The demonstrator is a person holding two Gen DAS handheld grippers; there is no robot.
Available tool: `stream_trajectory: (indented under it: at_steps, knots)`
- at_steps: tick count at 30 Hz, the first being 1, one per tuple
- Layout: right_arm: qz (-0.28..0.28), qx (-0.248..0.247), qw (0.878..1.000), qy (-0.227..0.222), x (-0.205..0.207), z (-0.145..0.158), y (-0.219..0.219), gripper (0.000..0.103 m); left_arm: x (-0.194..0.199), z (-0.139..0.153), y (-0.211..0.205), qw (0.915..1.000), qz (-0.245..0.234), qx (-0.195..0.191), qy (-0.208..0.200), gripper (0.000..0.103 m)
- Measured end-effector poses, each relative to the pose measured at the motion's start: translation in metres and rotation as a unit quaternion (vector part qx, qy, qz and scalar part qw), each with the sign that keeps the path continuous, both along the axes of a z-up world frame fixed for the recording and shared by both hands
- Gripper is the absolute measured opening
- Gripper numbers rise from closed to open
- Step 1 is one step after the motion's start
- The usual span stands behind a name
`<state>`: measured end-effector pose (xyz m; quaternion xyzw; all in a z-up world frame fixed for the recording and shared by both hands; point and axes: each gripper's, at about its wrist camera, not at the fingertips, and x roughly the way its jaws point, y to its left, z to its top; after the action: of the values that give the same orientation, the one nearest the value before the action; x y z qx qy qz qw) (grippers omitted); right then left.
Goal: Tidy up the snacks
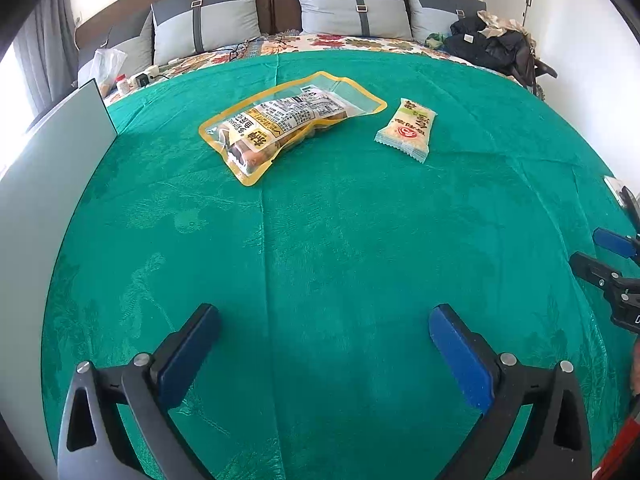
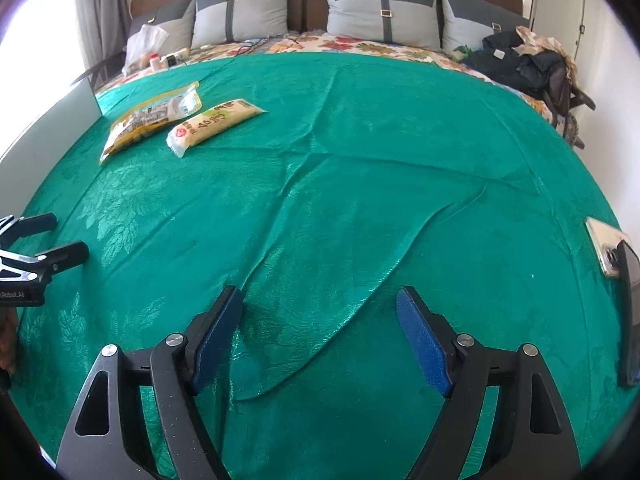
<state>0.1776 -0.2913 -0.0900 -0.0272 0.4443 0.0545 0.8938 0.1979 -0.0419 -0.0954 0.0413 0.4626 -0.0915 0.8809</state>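
Note:
Two snack packs lie on a green cloth (image 1: 320, 240) spread over a bed. A clear, yellow-edged pouch (image 1: 290, 122) with printed labels lies ahead of my left gripper (image 1: 324, 320), which is open and empty well short of it. To the pouch's right rests a small pale wrapped snack (image 1: 406, 130). In the right wrist view the pouch (image 2: 148, 118) and the pale snack (image 2: 214, 122) lie far off at the upper left. My right gripper (image 2: 320, 304) is open over bare, wrinkled cloth (image 2: 360, 200), with nothing between its blue pads (image 2: 424, 344).
A pale grey board (image 1: 48, 208) stands along the left side. Grey pillows (image 1: 208, 20) line the headboard, with dark clothes (image 1: 492, 46) piled at the back right. A plastic bag and small bottles (image 1: 114, 74) sit at the back left. A phone (image 2: 606, 252) lies at the right edge.

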Motion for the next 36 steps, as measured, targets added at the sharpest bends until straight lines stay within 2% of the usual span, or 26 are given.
stream_trajectory:
  at_steps: [7,36]
  knots:
    - [0.0,-0.001,1.0,0.003,0.001,0.0,0.0009,0.088,-0.0007,0.0005,0.0001,1.0,0.002,0.0,-0.002,0.103]
    - [0.0,0.0,1.0,0.003,0.0006,0.0001,0.0008,0.09,-0.0009,-0.0004,0.0008,1.0,0.002,0.0,-0.003,0.103]
